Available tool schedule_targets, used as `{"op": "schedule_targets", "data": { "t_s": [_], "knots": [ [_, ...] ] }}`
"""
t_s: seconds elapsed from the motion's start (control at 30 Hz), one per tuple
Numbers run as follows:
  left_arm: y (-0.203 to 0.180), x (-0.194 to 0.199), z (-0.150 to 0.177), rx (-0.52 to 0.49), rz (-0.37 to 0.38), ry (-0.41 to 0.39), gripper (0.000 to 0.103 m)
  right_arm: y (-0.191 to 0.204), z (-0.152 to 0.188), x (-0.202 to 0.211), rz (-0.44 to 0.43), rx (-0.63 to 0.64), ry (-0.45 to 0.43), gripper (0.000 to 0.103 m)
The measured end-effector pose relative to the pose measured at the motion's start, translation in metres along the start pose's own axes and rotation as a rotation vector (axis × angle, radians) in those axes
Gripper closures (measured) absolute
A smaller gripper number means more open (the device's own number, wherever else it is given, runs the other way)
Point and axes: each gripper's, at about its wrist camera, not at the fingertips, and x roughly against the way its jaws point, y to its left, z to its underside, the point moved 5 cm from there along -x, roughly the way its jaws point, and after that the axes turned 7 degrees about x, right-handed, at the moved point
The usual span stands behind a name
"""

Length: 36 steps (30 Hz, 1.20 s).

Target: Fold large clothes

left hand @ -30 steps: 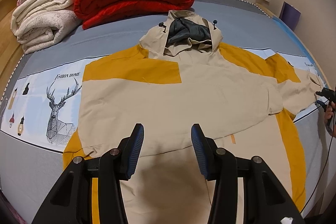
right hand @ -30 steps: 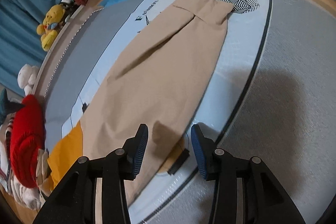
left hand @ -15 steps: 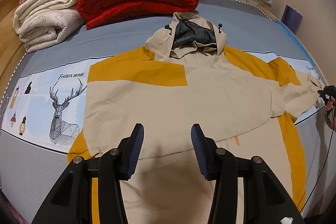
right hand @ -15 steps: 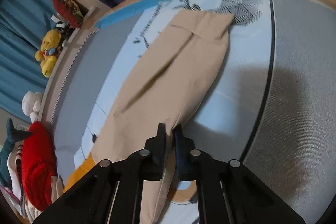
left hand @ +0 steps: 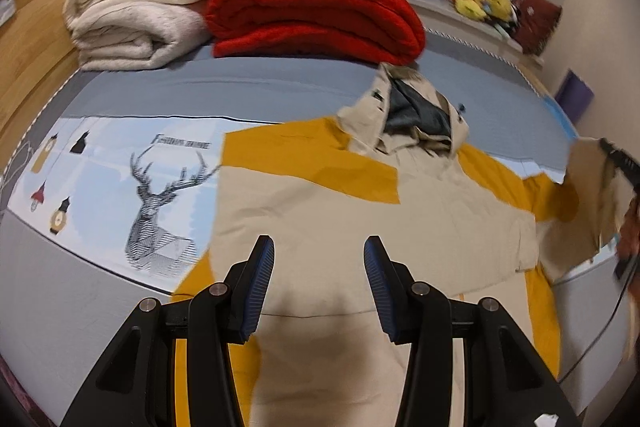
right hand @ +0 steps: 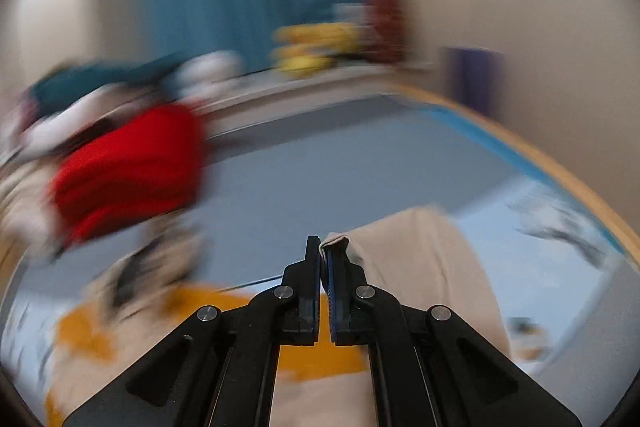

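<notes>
Right claw [right hand: 324, 259]: clamped on the beige sleeve [right hand: 424, 259] of the jacket [left hand: 360, 227], cuff edge pinched between the pads, sleeve raised off the bed [left hand: 248, 83]. Heavily blurred in that view; apparently swung over the jacket body. Left claw [left hand: 319, 267]: spread wide, gripping nothing, hung above the lower jacket panel. Jacket: laid flat on the bed, hood [left hand: 416, 115] toward a red blanket [left hand: 312, 11] and cream blanket [left hand: 132, 15]. Printed deer strip [left hand: 160, 195] beside it.
</notes>
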Motion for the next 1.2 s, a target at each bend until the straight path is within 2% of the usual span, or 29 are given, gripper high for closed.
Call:
{"op": "schedule_targets", "data": {
  "t_s": [0.1,0.13,0.2,0.3,0.37,0.43,0.47,0.53,0.57,0.6,0.7,0.8,0.87,0.93,0.97,1.0,1.03,1.07,1.1,1.2],
  "knots": [
    [0.019,0.006,-0.007,0.046,0.001,0.000,0.060,0.120,0.028,-0.003,-0.237,0.108,0.095,0.098],
    [0.025,0.009,-0.009,0.063,0.004,0.001,0.060,0.145,0.041,-0.007,-0.297,0.124,0.141,0.098],
    [0.034,0.012,-0.011,0.083,0.010,0.002,0.060,0.199,0.078,-0.020,-0.432,0.150,0.288,0.097],
    [0.044,0.015,-0.015,0.104,0.021,0.008,0.060,0.224,0.126,-0.033,-0.471,0.149,0.446,0.091],
    [0.049,0.017,-0.018,0.113,0.028,0.008,0.060,0.220,0.148,-0.030,-0.454,0.120,0.495,0.089],
    [0.053,0.019,-0.019,0.123,0.034,0.007,0.060,0.206,0.156,-0.018,-0.431,0.080,0.485,0.085],
    [0.055,0.020,-0.020,0.128,0.037,0.006,0.060,0.196,0.158,-0.011,-0.414,0.064,0.466,0.079],
    [0.059,0.021,-0.022,0.140,0.038,0.005,0.060,0.167,0.159,0.000,-0.354,0.011,0.412,0.059],
    [0.059,0.021,-0.022,0.143,0.039,0.007,0.060,0.151,0.158,-0.003,-0.321,-0.022,0.397,0.043],
    [0.060,0.021,-0.022,0.147,0.041,0.009,0.060,0.134,0.164,-0.002,-0.284,-0.066,0.395,0.038],
    [0.060,0.020,-0.021,0.146,0.045,0.013,0.060,0.095,0.193,-0.014,-0.208,-0.245,0.466,0.038],
    [0.058,0.021,-0.022,0.145,0.049,0.011,0.060,0.080,0.220,-0.034,-0.203,-0.373,0.538,0.038],
    [0.057,0.022,-0.022,0.144,0.051,0.009,0.060,0.077,0.231,-0.041,-0.212,-0.433,0.552,0.038],
    [0.057,0.022,-0.022,0.145,0.049,0.011,0.060,0.076,0.233,-0.045,-0.238,-0.483,0.543,0.039],
    [0.057,0.022,-0.022,0.146,0.050,0.011,0.060,0.078,0.230,-0.044,-0.239,-0.487,0.526,0.046],
    [0.057,0.022,-0.022,0.148,0.051,0.010,0.060,0.084,0.223,-0.041,-0.249,-0.474,0.505,0.060],
    [0.057,0.023,-0.023,0.150,0.051,0.008,0.060,0.091,0.219,-0.040,-0.247,-0.448,0.493,0.069],
    [0.058,0.022,-0.022,0.152,0.050,0.007,0.060,0.098,0.214,-0.037,-0.241,-0.424,0.479,0.093],
    [0.058,0.023,-0.023,0.157,0.052,0.005,0.060,0.104,0.204,-0.031,-0.236,-0.401,0.443,0.097],
    [0.061,0.024,-0.025,0.166,0.052,0.001,0.060,0.130,0.170,-0.016,-0.235,-0.335,0.336,0.100]
  ]
}}
